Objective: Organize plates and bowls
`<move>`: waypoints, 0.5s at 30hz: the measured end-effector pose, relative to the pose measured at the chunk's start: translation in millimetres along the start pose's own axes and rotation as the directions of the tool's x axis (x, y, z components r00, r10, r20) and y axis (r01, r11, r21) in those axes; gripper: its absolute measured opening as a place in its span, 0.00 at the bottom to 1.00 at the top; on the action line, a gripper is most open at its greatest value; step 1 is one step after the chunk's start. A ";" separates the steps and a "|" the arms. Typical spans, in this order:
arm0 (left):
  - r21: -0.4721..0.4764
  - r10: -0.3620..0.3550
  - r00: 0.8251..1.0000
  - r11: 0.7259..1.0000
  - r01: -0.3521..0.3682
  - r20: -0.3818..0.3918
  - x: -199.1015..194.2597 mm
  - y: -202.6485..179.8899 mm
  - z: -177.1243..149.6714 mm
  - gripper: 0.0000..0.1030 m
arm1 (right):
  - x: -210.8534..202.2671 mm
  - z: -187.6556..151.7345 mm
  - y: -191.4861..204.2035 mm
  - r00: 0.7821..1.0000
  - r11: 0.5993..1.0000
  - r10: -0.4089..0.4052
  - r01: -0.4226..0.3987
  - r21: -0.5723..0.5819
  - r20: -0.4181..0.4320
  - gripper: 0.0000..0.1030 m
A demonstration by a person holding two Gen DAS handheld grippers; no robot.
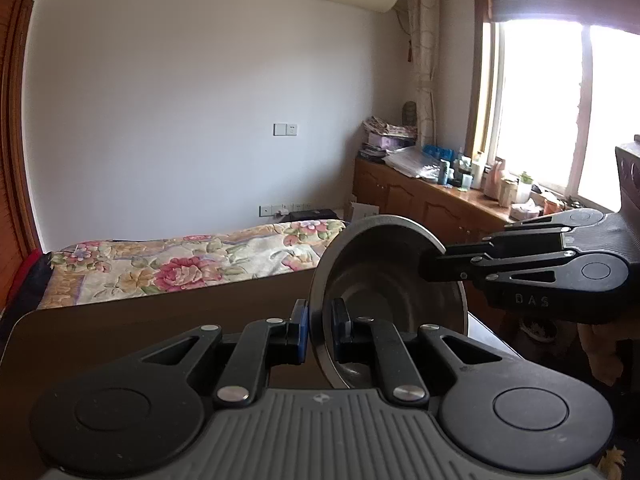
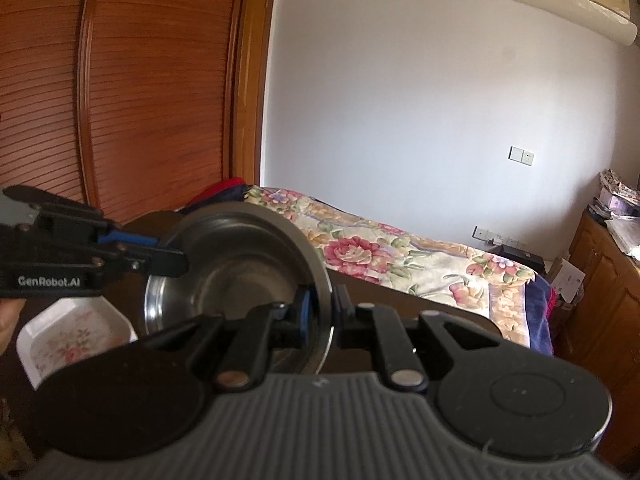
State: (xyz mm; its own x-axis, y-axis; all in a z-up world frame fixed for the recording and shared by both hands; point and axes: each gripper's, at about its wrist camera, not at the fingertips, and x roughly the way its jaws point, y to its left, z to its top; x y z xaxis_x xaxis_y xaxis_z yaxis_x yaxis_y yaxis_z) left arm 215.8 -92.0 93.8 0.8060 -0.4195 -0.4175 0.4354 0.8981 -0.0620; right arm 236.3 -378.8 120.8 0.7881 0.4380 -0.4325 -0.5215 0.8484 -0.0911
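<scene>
Holding a steel bowl [image 1: 384, 280] between both tools: in the left wrist view, the left gripper [image 1: 319, 330] at lower centre is clamped narrow on the near rim, one blue pad [image 1: 303, 332] outside the wall and one inside; bowl is tipped on edge, mouth facing right of frame, lifted above the dark table [image 1: 140, 332]. Right gripper [image 1: 430, 270] comes in from the right edge and pinches the far rim, so the bowl spans the gap between the tools. Right wrist view: right gripper [image 2: 320, 316] at lower centre is nipped tight on the rim, bowl [image 2: 240, 276] open toward the left of frame; left gripper [image 2: 176, 262] reaches in from the left edge onto the opposite rim. White floral dish [image 2: 70, 340] sits lower left, below the bowl, nearer the left gripper; likely the stacking target, so the bowl would need levelling and lowering leftward.
</scene>
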 end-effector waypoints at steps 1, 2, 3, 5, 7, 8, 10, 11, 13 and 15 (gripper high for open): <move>0.001 -0.004 1.000 1.000 0.004 -0.001 -2.2 -1.8 -1.9 0.40 | -2.7 -1.6 1.5 1.000 1.000 -0.004 0.004 -0.002 0.001 0.13; 0.000 -0.007 1.000 1.000 0.007 -0.002 -4.3 -3.4 -3.2 0.40 | -6.0 -3.6 2.8 1.000 1.000 -0.006 0.006 -0.002 0.004 0.13; 0.002 -0.009 1.000 1.000 0.009 -0.003 -6.4 -5.5 -5.7 0.40 | -9.3 -5.7 3.9 1.000 1.000 -0.006 0.006 0.000 0.005 0.13; 0.004 -0.012 1.000 1.000 0.012 -0.004 -10.2 -8.7 -10.8 0.40 | -13.3 -8.9 5.7 1.000 1.000 -0.005 0.005 0.006 0.002 0.13; 0.005 -0.018 1.000 1.000 0.018 -0.008 -12.8 -10.6 -15.6 0.40 | -15.9 -13.0 6.5 1.000 1.000 -0.002 0.002 0.015 -0.004 0.13; 0.001 -0.022 1.000 1.000 0.022 -0.012 -14.0 -11.3 -19.1 0.40 | -17.0 -14.9 6.7 1.000 1.000 -0.001 0.002 0.015 -0.007 0.13; -0.001 -0.025 0.999 1.000 0.025 -0.021 -14.7 -13.2 -24.5 0.40 | -19.4 -18.9 7.8 1.000 1.000 0.000 0.000 0.016 -0.012 0.13; 0.000 -0.028 0.999 1.000 0.028 -0.027 -14.6 -14.2 -27.6 0.40 | -20.1 -20.9 8.8 1.000 1.000 0.002 -0.002 0.015 -0.019 0.13; 0.002 -0.033 0.999 0.999 0.033 -0.041 -13.7 -16.0 -33.5 0.40 | -21.1 -25.0 12.3 0.999 1.000 0.004 -0.004 0.011 -0.037 0.13; 0.001 -0.036 0.998 0.999 0.036 -0.051 -13.4 -18.5 -38.4 0.40 | -21.3 -28.3 15.0 0.999 1.000 0.001 -0.001 0.002 -0.051 0.13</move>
State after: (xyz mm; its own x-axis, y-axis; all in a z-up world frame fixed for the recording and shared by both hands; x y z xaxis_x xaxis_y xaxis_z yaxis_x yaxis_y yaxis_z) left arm 181.6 -97.9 65.7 0.7684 -0.4444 -0.4606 0.4646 0.8823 -0.0762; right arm 202.4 -383.8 103.3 0.7697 0.4232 -0.4780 -0.5218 0.8484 -0.0891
